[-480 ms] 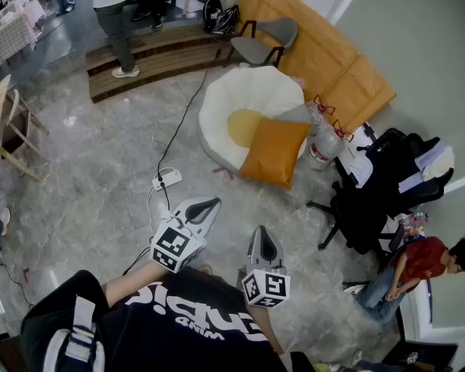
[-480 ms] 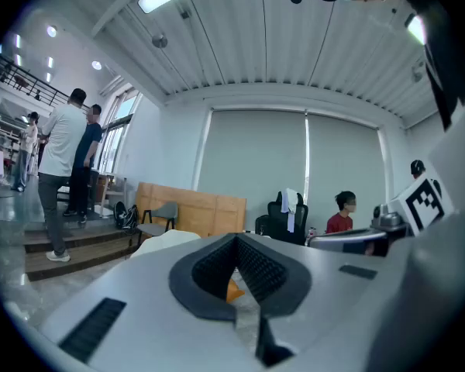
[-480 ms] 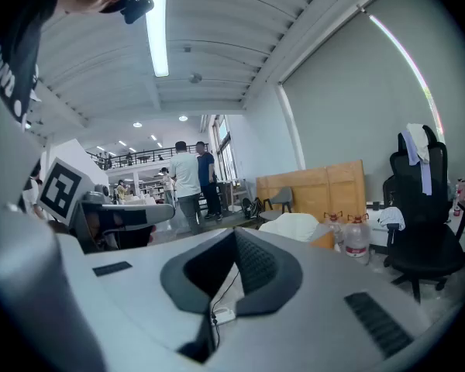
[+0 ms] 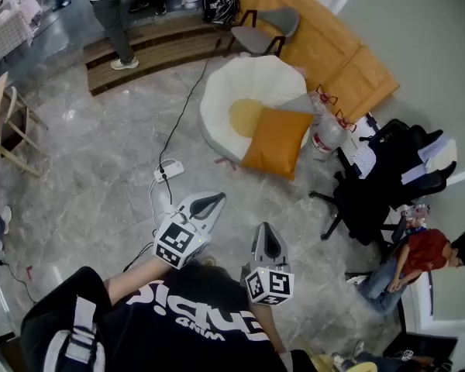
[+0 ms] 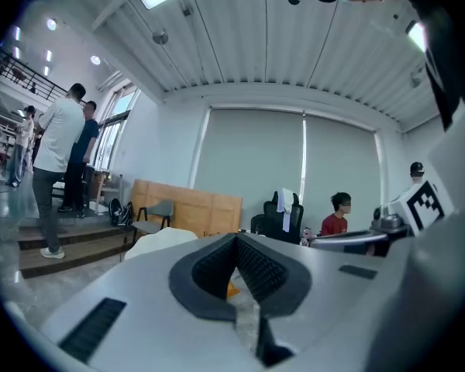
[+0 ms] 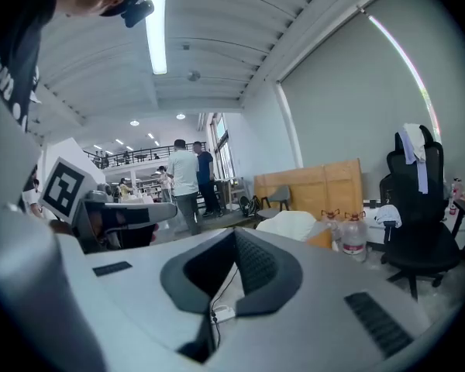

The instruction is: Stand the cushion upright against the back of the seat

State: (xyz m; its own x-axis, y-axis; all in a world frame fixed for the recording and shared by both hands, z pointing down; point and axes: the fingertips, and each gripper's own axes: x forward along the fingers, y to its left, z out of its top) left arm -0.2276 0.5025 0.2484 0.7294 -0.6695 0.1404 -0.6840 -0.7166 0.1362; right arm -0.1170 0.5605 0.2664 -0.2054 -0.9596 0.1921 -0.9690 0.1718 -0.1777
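An orange cushion [image 4: 276, 142] leans tilted against the front right side of a round white seat [image 4: 248, 91] with a yellow middle, its lower edge towards the floor. Both grippers hover well short of it, over the grey stone floor near my body. My left gripper [image 4: 211, 200] is shut with nothing in it and points towards the seat. To its right, my right gripper [image 4: 266, 232] is shut and holds nothing. In the left gripper view a sliver of the cushion [image 5: 231, 290] shows past the closed jaws. The right gripper view shows the seat [image 6: 293, 225] and cushion [image 6: 322, 240] in the distance.
A white power strip [image 4: 168, 170] and its black cable lie on the floor between me and the seat. Water bottles [image 4: 326, 136] and a black office chair [image 4: 372, 188] stand to the seat's right. A person in red [image 4: 420, 258] sits at the right. Wooden steps [image 4: 151, 49] with people lie behind.
The seat and cushion sit slightly higher in the head view. Both grippers stay shut and roughly where they were.
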